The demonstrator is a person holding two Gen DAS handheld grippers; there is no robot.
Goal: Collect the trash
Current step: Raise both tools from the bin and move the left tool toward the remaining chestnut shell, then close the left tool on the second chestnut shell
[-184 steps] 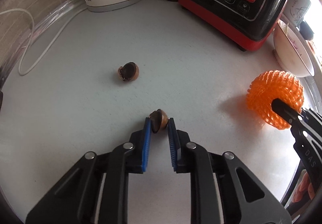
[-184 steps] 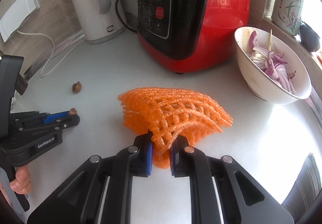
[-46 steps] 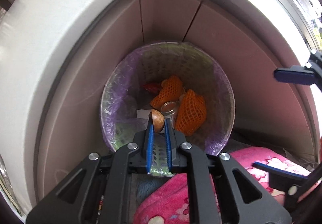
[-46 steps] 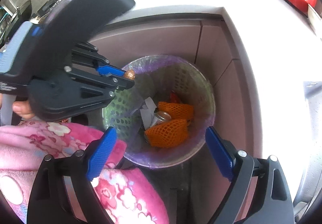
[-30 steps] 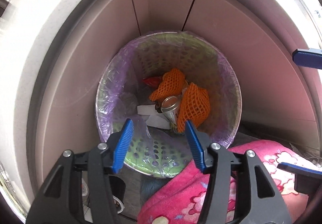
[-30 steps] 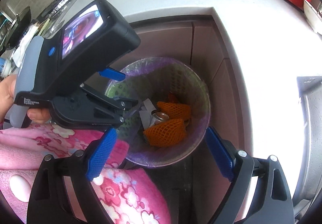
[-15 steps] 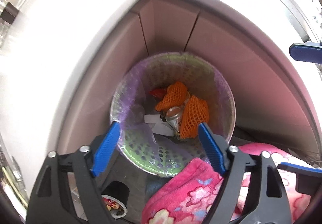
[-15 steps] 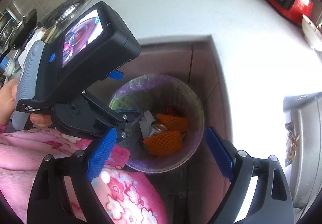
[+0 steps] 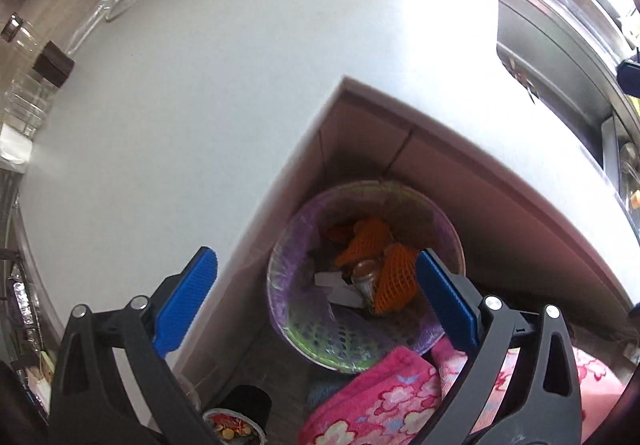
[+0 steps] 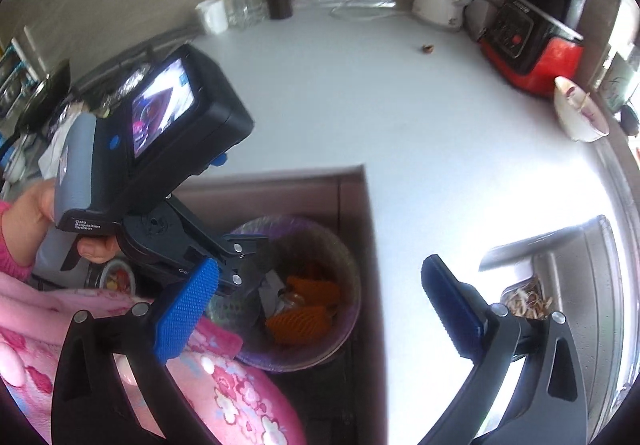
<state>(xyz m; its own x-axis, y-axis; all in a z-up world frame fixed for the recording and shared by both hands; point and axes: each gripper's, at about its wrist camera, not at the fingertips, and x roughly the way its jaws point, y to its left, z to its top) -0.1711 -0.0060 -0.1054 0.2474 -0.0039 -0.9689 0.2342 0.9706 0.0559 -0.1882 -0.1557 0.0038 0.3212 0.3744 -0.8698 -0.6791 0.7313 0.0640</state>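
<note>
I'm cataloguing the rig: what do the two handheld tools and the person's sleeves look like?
Both the left tool and the right tool have black skeletal fingers with silver bolts and blue ribbed pads. The left one carries a grey-and-black body with a small lit screen. The sleeves are fuzzy pink, flower-printed.

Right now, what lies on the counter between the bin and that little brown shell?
Nothing: bare white counter runs from bin to shell, clearest in the right wrist view.

Left claw agape, empty, above bin.
</note>
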